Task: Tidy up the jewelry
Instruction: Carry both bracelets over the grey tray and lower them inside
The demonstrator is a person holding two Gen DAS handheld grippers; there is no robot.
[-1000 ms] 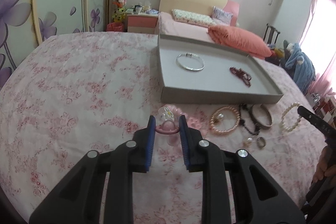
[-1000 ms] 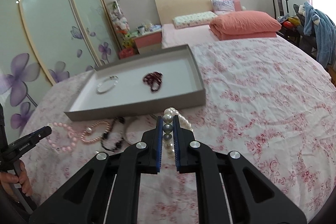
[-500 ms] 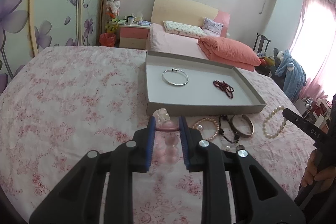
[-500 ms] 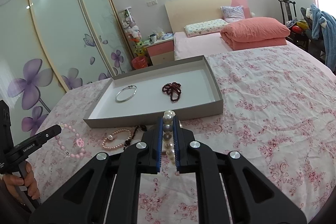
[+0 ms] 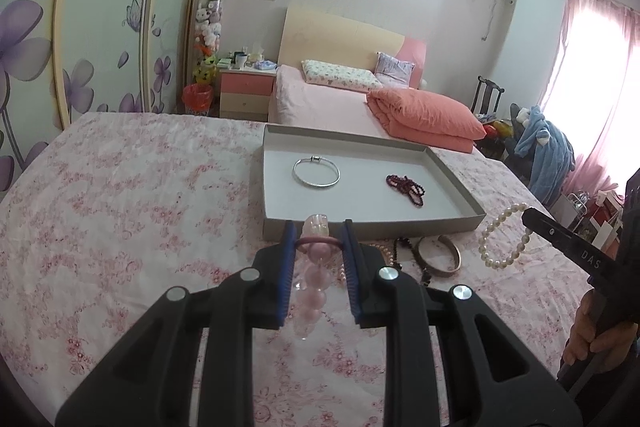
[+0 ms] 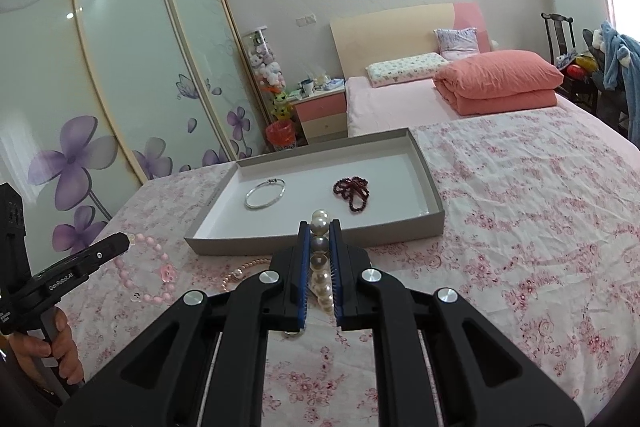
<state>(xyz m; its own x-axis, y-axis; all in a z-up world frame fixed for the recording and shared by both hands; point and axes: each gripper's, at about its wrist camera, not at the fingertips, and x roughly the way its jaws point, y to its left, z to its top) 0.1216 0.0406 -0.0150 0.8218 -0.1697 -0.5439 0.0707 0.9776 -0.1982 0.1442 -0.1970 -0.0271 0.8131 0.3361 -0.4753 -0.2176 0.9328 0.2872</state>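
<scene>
Two grippers are each closed on a bracelet, both lifted above the pink floral bedspread (image 5: 120,195). The left gripper (image 5: 318,251) pinches a pale pink beaded bracelet (image 5: 310,291) between its blue pads; the loop hangs down between the black fingers, and in the right wrist view it dangles clear of the bedspread from the gripper's tip (image 6: 150,269). The right gripper (image 6: 320,247) is clamped narrowly on a white pearl bracelet (image 6: 321,267), whose beads run in a line between the pads with two pearls poking past the tips (from the left wrist view the same loop hangs free in the air at the right).

Just ahead of both grippers, on the bedspread near the front wall of the tray, lies loose jewelry: a rose-gold pearl-strung bracelet (image 6: 240,273), a dark beaded strand (image 5: 412,259) and a brown bangle (image 5: 438,255), close together and partly hidden behind the left gripper's fingers.

Beyond them sits a shallow grey rectangular cardboard tray (image 5: 376,225) with a white floor. Inside it are a thin silver bangle (image 5: 316,171) toward the left and a bunched dark red beaded bracelet (image 5: 405,189) toward the right, well apart from each other.

Farther back stands a bed with a folded coral quilt (image 5: 424,117).
</scene>
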